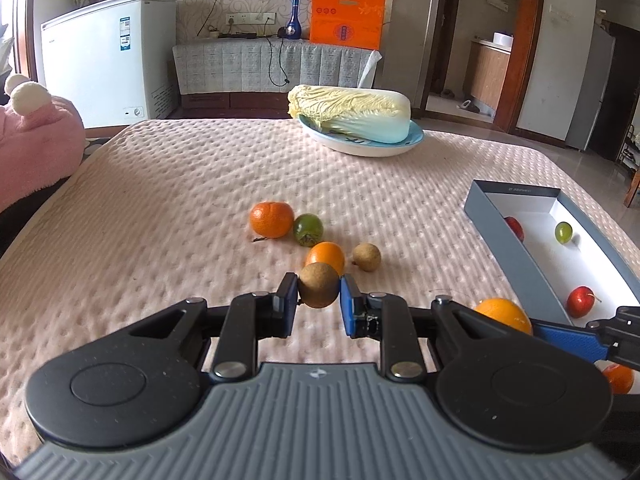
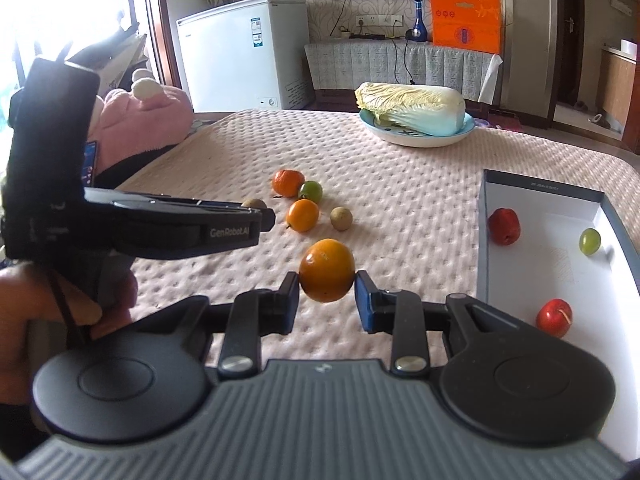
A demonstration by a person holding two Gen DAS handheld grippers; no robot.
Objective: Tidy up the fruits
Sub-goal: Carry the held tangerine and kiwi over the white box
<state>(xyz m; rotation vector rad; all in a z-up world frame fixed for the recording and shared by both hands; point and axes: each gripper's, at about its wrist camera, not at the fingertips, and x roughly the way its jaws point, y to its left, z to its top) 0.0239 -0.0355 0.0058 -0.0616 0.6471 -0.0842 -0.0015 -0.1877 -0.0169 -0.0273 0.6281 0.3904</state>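
Observation:
My left gripper (image 1: 319, 283) is shut on a small brown round fruit (image 1: 319, 290), held just above the pink tablecloth. My right gripper (image 2: 326, 281) is shut on an orange fruit (image 2: 327, 270), also off the cloth. Beyond them lie a mandarin (image 1: 272, 219), a green fruit (image 1: 308, 230), a small orange (image 1: 326, 255) and another brown fruit (image 1: 366, 257). On the right stands an open grey box (image 2: 540, 194) holding two red fruits (image 2: 505, 226) (image 2: 554, 317) and a green grape (image 2: 590, 241). The left gripper (image 2: 264, 218) shows from the side in the right wrist view.
A napa cabbage (image 1: 352, 112) lies on a blue-rimmed plate (image 1: 360, 148) at the table's far side. A pink plush toy (image 1: 32, 140) sits off the left edge. One more orange fruit (image 1: 619, 378) lies near the right gripper's arm. A person's hand (image 2: 48, 304) holds the left gripper.

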